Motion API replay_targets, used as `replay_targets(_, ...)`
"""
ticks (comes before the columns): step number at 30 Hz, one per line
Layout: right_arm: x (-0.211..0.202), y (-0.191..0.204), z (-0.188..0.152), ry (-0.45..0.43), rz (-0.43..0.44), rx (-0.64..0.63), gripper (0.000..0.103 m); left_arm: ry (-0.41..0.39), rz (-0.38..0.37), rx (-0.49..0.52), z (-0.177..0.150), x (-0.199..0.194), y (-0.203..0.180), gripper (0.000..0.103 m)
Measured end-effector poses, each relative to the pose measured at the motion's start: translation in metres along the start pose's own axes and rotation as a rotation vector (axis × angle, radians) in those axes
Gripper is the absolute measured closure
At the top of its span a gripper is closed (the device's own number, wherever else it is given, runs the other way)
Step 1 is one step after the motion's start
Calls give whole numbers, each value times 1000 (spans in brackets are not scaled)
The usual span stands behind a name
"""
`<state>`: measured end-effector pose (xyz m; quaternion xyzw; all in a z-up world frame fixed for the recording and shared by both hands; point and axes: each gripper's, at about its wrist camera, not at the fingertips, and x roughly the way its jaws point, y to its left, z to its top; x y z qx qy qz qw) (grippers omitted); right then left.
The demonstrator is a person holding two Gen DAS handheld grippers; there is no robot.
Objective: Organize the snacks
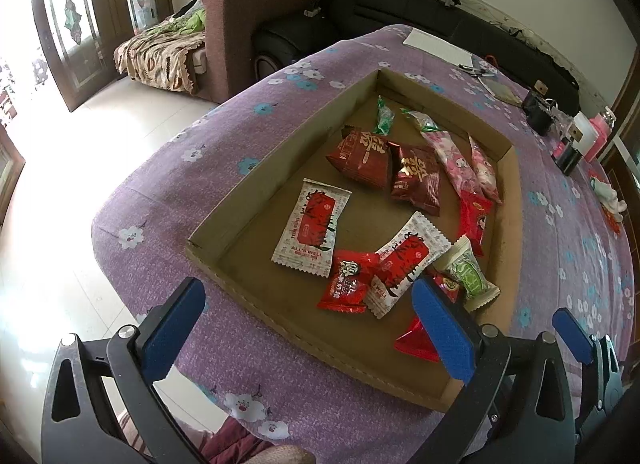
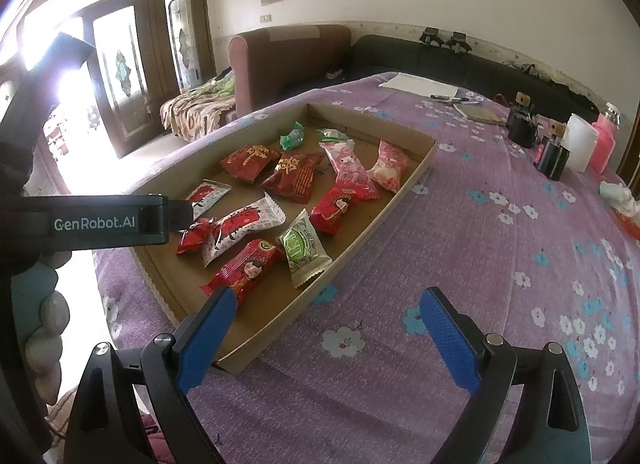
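I see a shallow brown cardboard tray [image 2: 416, 168] holding loose wrapped snacks: two dark red packets [image 2: 294, 176] mid-tray, pink ones [image 2: 344, 164] beyond, a green-and-white sachet [image 2: 302, 250] nearer me.

Sunlit glass doors [image 2: 120, 76], pale tiled floor [image 1: 60, 192], brown armchair [image 1: 256, 12], black sofa [image 1: 400, 8].

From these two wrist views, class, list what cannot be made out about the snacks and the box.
- Left wrist: a red triangular packet is partly hidden by the left gripper finger.
- Right wrist: the red doll-print packet has its near end behind a blue finger.
- Both views: small print on the wrappers is too small to read.
- Right wrist: the cardboard box near-left corner sits behind the other gripper's arm.
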<state>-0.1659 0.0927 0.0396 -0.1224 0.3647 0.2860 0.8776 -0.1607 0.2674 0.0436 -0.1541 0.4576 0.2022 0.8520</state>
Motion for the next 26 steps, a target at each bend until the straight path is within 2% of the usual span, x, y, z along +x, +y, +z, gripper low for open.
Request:
replay_targets(19, -1, 2, -2, -1, 5, -3, 9, -13, 6, -2, 1, -4, 0, 0)
replay_targets(26, -5, 0, -2, -12, 14, -2, 9, -49, 48, -33, 11, -9, 7, 0)
